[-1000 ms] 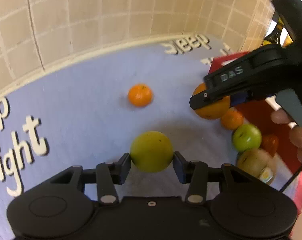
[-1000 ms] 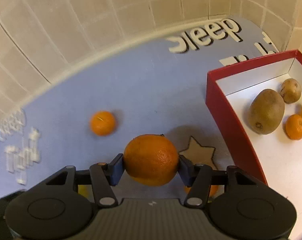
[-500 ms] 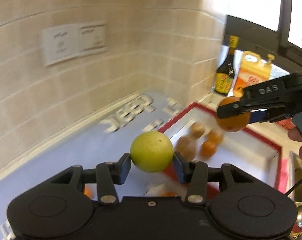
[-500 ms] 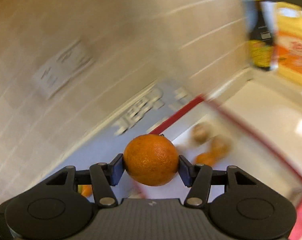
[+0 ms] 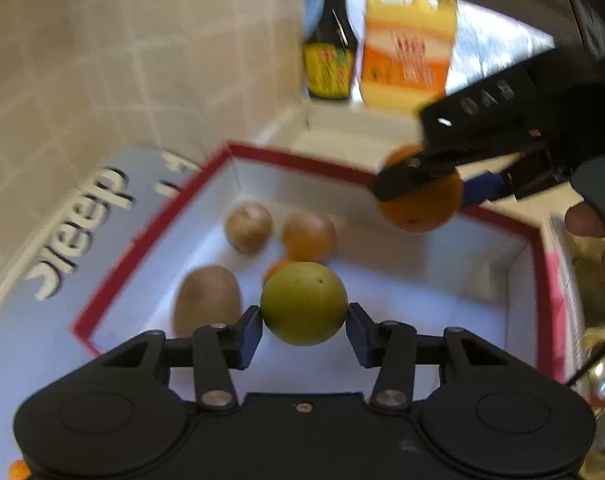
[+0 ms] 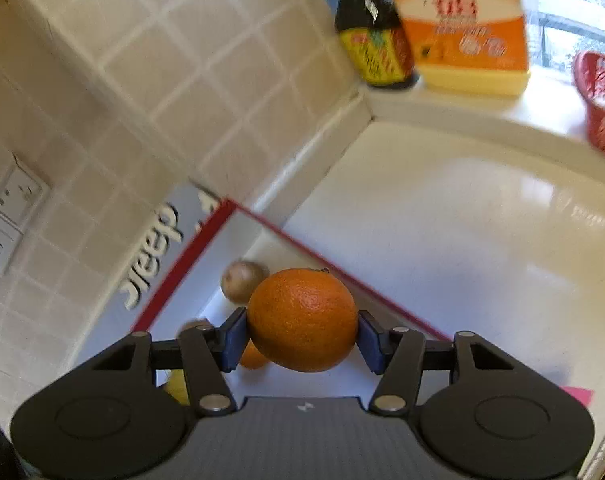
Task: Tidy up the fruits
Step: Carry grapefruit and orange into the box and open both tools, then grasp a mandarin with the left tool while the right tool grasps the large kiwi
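The left gripper [image 5: 304, 330] clamps a yellow-green citrus fruit [image 5: 303, 303] between its blue pads, held above a red-rimmed white box [image 5: 150, 232]. The right gripper [image 6: 302, 334] grips a large orange [image 6: 302, 319] in the same way, over the box's far corner; in the left wrist view the same orange [image 5: 422, 204] hangs above the far rim. Inside the box lie two kiwis [image 5: 207, 300] [image 5: 248, 227] and a small orange [image 5: 309, 236], close together. The box sits on a pale blue mat [image 5: 34, 320] with white lettering, on a glossy white counter [image 6: 462, 220] against beige wall tiles [image 6: 162, 60]. A dark sauce bottle [image 6: 372, 40] and a yellow jug [image 6: 462, 32] stand on the ledge behind, beside a red basket [image 6: 600, 96].
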